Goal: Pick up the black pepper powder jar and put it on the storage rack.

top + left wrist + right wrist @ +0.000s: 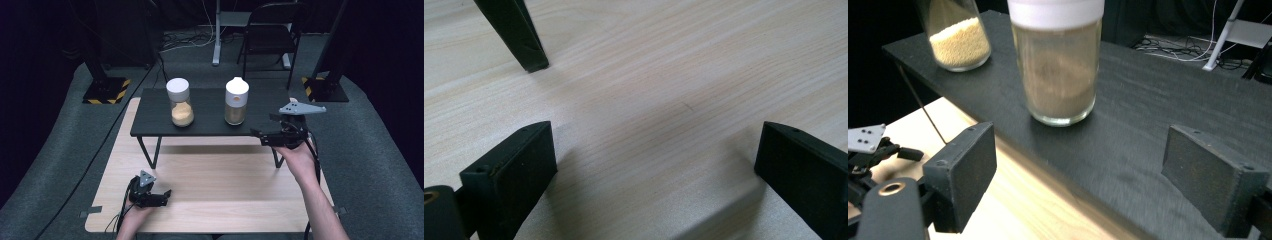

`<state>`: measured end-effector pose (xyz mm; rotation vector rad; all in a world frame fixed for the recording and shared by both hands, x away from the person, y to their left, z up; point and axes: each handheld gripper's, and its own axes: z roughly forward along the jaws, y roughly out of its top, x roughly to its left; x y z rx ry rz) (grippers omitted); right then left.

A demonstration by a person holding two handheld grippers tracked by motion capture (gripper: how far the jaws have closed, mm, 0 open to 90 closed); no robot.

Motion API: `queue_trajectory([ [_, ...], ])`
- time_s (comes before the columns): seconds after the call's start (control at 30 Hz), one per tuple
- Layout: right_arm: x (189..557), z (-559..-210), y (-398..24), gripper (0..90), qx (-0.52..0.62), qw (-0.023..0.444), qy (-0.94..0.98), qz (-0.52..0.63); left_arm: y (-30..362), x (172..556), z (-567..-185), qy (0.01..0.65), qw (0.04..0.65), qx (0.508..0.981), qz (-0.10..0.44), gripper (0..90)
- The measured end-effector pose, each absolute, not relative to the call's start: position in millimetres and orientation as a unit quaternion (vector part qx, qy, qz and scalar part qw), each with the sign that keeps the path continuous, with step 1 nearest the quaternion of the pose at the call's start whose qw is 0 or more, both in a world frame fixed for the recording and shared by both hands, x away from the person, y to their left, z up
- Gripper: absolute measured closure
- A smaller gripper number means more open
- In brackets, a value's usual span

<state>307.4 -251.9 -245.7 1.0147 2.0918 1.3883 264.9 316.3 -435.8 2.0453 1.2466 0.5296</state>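
Note:
Two glass jars stand on a low black table. The left jar has a white lid and yellow grains. The right jar has a white spout cap and brown powder. My right gripper hovers open at the table's front right edge, pointing left toward the brown jar. In the right gripper view that jar stands ahead of the open right gripper, apart from it, with the grain jar beyond. My left gripper rests low over the wooden board, open with nothing in it.
A black table leg stands on the board just ahead of the left gripper. Behind the table are a folding chair, a white pole base, floor cables, and two stands with yellow-black bases. Grey carpet surrounds the board.

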Motion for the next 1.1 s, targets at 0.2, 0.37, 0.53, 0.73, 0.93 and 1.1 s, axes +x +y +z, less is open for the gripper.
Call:
queue_trajectory([
  [0.2,292.3,-263.1,-258.4,13.1,0.372,0.217,0.751,0.501,316.3,264.8,-435.9,0.479,0.338,0.785,0.203,2.7],
  [0.37,282.8,-280.8,-263.6,13.2,0.378,0.217,0.745,0.505,315.6,264.4,-435.9,0.480,0.337,0.784,0.204,2.8],
  [0.53,271.4,-300.2,-267.6,13.1,0.375,0.223,0.742,0.509,315.6,264.4,-435.9,0.480,0.337,0.784,0.204,2.8],
  [0.73,262.1,-323.8,-270.9,13.0,0.385,0.224,0.741,0.502,315.6,264.4,-435.9,0.480,0.337,0.784,0.204,2.8],
  [0.93,255.9,-346.1,-277.2,13.0,0.396,0.218,0.740,0.498,315.5,264.3,-435.9,0.480,0.337,0.784,0.204,2.8],
  [1.1,252.1,-363.7,-280.8,13.0,0.409,0.214,0.738,0.492,315.4,264.2,-435.9,0.480,0.337,0.783,0.204,2.8],
])
